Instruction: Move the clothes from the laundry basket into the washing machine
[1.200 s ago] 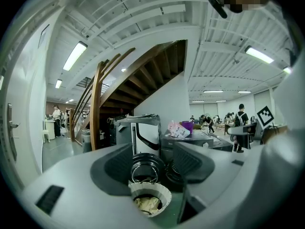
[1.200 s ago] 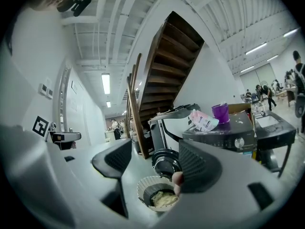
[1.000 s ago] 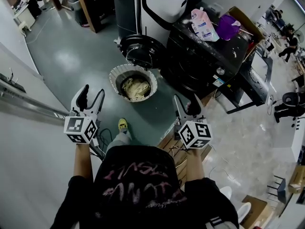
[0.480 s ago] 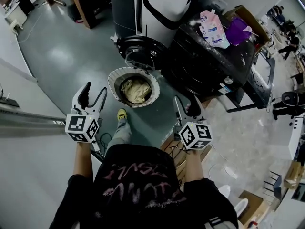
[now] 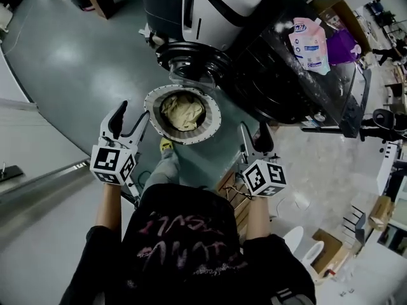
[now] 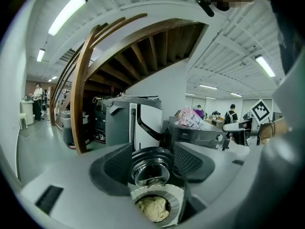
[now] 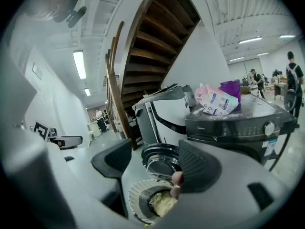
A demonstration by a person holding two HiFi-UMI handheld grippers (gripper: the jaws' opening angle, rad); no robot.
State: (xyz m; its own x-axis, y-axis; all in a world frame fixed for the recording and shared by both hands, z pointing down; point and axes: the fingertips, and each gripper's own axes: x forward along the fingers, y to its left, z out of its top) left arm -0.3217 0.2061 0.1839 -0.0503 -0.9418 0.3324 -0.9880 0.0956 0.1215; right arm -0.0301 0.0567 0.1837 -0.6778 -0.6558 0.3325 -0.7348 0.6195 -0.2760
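Observation:
A round white laundry basket point(image 5: 151, 101) stands on the floor and holds a beige bundle of clothes point(image 5: 182, 111). Just behind it the black washing machine point(image 5: 280, 75) has its round door point(image 5: 191, 59) swung open. My left gripper point(image 5: 130, 116) hovers at the basket's left rim, open and empty. My right gripper point(image 5: 254, 142) hangs to the right of the basket, open and empty too. In the left gripper view the clothes point(image 6: 152, 208) and the door point(image 6: 151, 168) show between the jaws. The right gripper view shows the basket point(image 7: 138, 194) low between the pads.
A tall white and grey machine point(image 5: 210, 5) stands behind the door. A pink detergent pouch point(image 5: 310, 43) and a purple bag point(image 5: 340, 43) lie on the washer's top. A yellow shoe point(image 5: 165, 146) is by the basket. A wooden staircase point(image 6: 83, 94) rises at the left.
Both grippers have moved forward towards the basket and washing machine, which now look nearer and larger. The left gripper has come up beside the basket's rim.

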